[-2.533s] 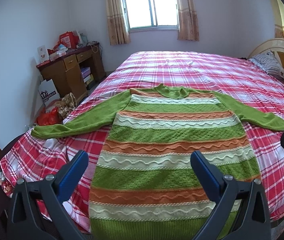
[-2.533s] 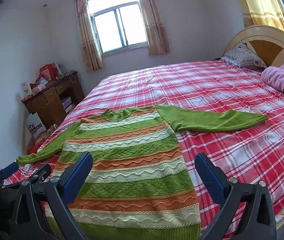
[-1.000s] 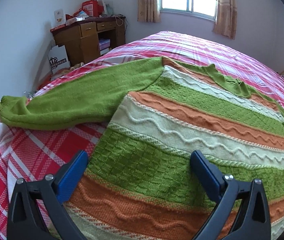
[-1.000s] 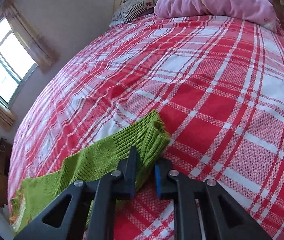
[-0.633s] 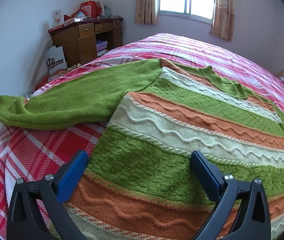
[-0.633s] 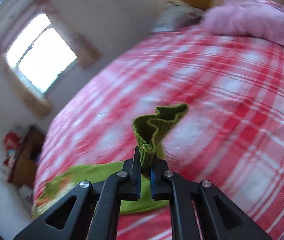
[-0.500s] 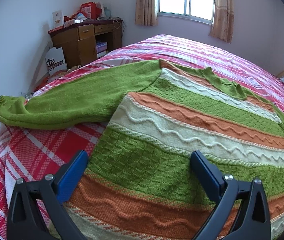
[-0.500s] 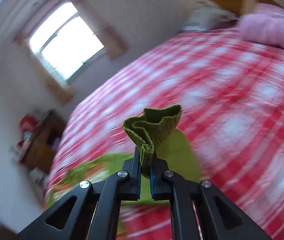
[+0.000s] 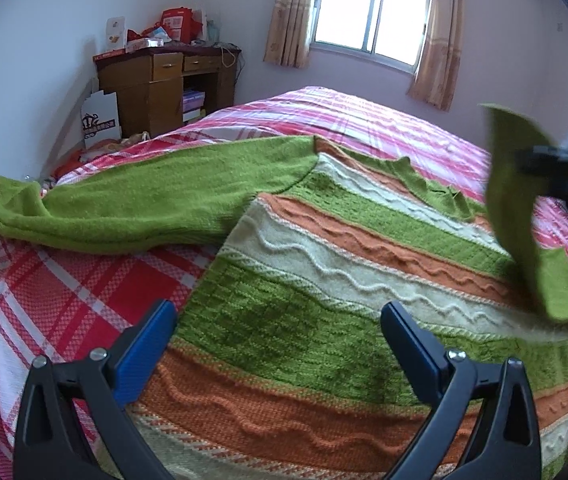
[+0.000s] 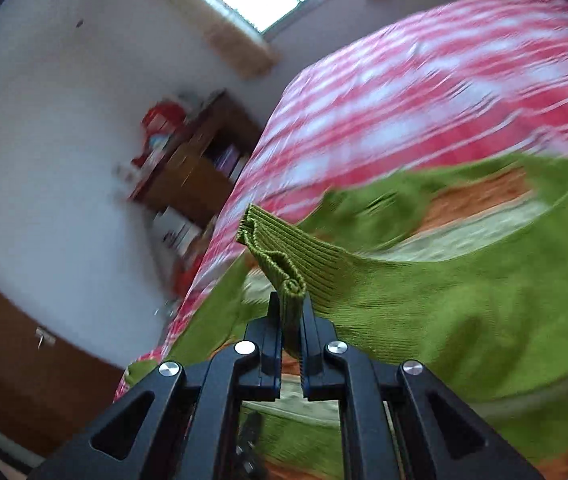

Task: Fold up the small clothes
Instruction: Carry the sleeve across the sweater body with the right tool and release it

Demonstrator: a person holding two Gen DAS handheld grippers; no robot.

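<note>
Two grippers are in your hands. Your right gripper [image 10: 292, 312] has its fingers clamped on the ribbed cuff [image 10: 279, 252] of one green sleeve, lifted above the striped sweater [image 9: 324, 280] lying flat on the plaid bed [image 9: 43, 280]. Your left gripper [image 9: 275, 336] hovers with fingers spread wide over the sweater's lower body, gripping nothing.
</note>
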